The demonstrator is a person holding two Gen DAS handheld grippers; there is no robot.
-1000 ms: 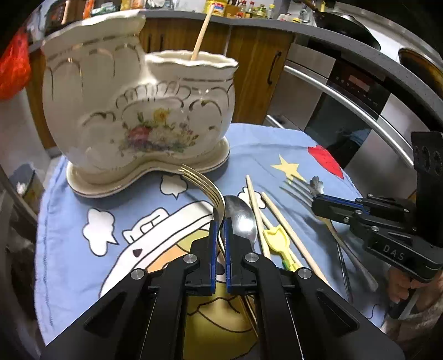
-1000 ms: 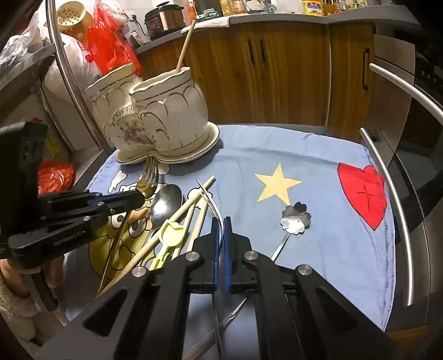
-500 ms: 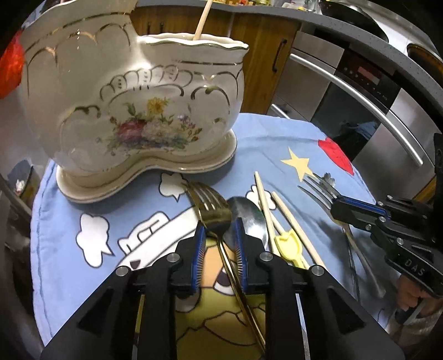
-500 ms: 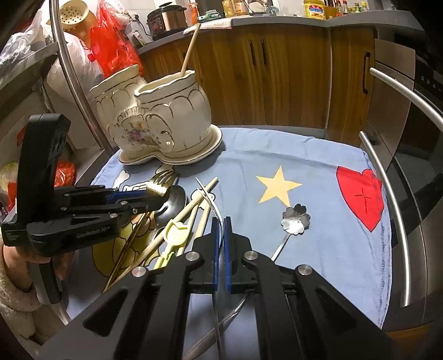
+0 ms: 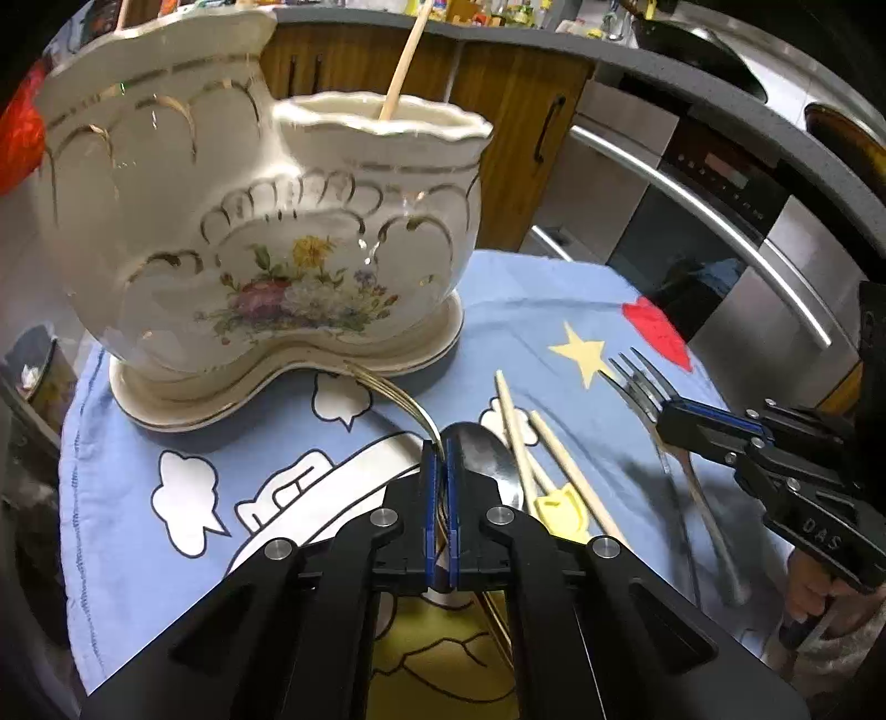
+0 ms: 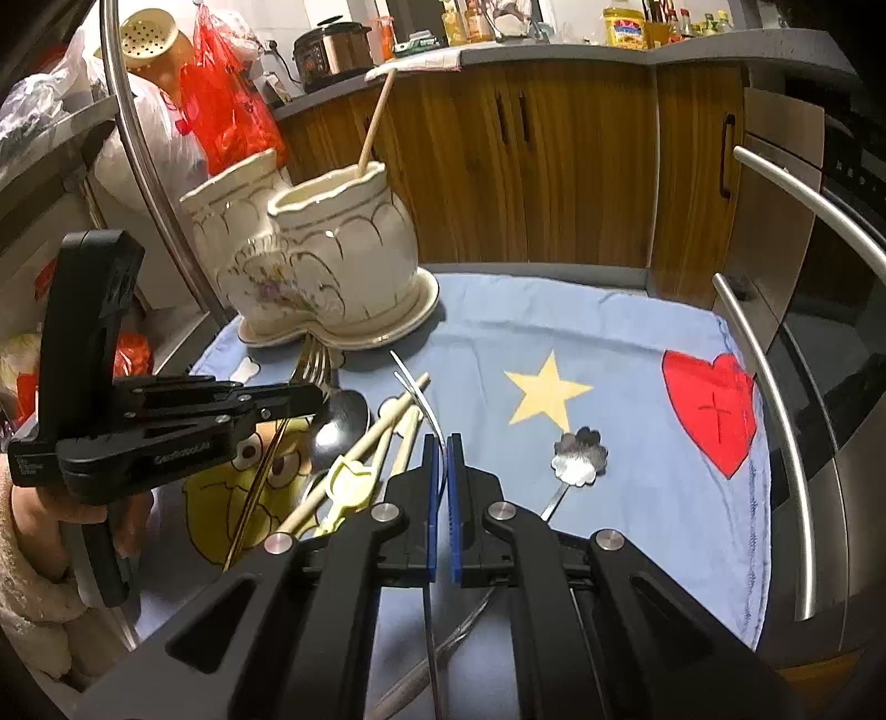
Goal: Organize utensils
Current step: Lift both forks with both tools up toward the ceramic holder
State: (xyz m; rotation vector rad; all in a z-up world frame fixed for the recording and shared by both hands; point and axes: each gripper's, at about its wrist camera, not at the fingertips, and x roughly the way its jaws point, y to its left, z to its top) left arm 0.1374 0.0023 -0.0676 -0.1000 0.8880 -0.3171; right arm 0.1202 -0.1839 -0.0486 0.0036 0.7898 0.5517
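Gold fork [image 5: 396,394] clamped in left tool [image 5: 440,459]

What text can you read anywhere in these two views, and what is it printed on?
"DAS": on the right gripper body, seen from the left wrist.
White lettering on the left gripper body: too blurred to read.
Yellow bottle label on the counter: too small.
Oven display: unreadable.

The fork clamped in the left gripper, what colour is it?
Gold: the slim metal fork in the left gripper shows best in the right wrist view.
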